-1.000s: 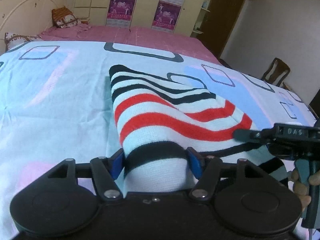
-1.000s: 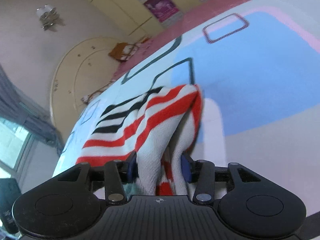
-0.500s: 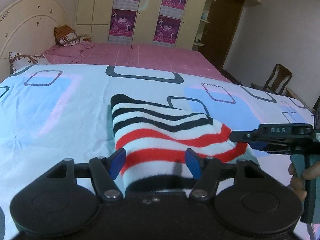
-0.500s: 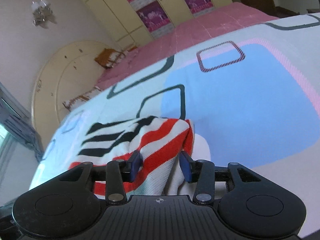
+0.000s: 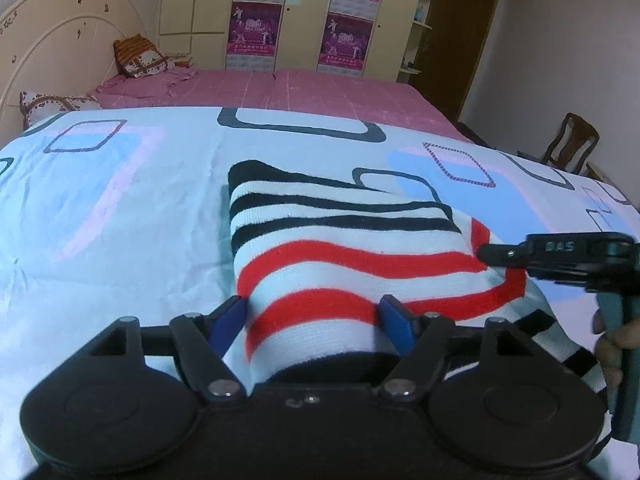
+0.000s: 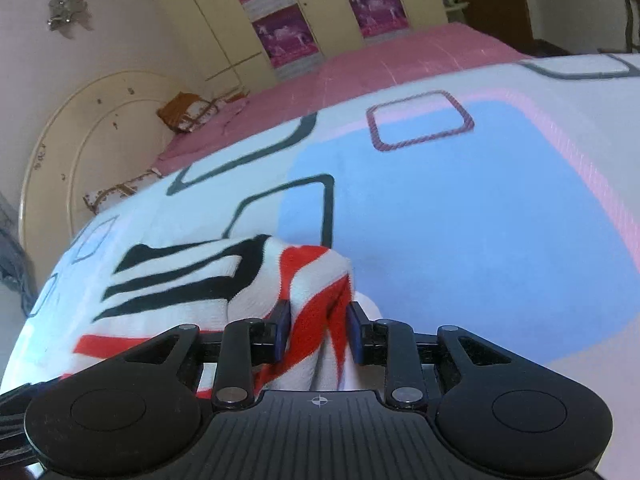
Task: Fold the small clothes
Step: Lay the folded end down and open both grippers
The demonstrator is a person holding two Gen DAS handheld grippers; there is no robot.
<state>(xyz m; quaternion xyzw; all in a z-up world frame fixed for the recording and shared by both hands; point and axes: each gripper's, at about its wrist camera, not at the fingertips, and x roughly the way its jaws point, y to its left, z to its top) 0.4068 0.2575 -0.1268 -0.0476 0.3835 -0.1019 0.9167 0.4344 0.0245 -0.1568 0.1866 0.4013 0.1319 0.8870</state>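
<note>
A small knit garment [image 5: 344, 240] with white, black and red stripes lies folded on the patterned bed sheet [image 5: 104, 216]. My left gripper [image 5: 312, 320] has its blue pads on either side of the garment's near edge, jaws wide with the cloth between them. My right gripper [image 6: 318, 330] is shut on the garment's red-striped corner [image 6: 316, 280]. The right gripper also shows at the right of the left wrist view [image 5: 560, 256], at the garment's right edge.
A pink bed cover [image 5: 280, 92] lies beyond the sheet, with pillows [image 5: 140, 58] at a cream headboard [image 5: 60, 52]. Wardrobes with purple posters [image 5: 252, 36] line the far wall. A wooden chair [image 5: 572, 144] stands at the right.
Both grippers have lowered the garment's lifted edge down and forward onto the rest of it. The cloth now lies flatter on the sheet.
</note>
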